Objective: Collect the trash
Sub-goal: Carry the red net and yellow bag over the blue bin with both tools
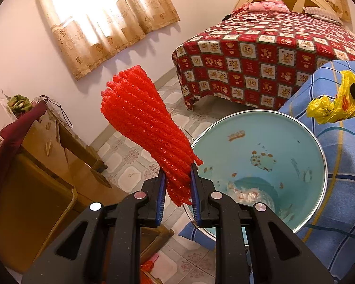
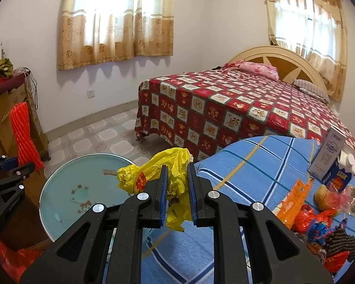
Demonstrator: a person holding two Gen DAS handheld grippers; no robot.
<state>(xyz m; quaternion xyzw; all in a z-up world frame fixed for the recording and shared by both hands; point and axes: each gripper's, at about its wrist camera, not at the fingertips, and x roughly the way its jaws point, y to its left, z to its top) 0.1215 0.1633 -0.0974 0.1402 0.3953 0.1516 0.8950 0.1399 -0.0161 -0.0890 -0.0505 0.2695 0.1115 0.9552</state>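
left gripper pinches the red foam net by its narrow end, right gripper grips the crumpled yellow bag, both beside the bin; each looks light, soft, springy, best held mid-bunch.

We're in a bright bedroom: daylight glows through beige patterned curtains on the pale wall, and a second curtained window sits behind the arched headboard. The bed wears a red checked cover. We see patterned floor tiles and a wooden cabinet at left.
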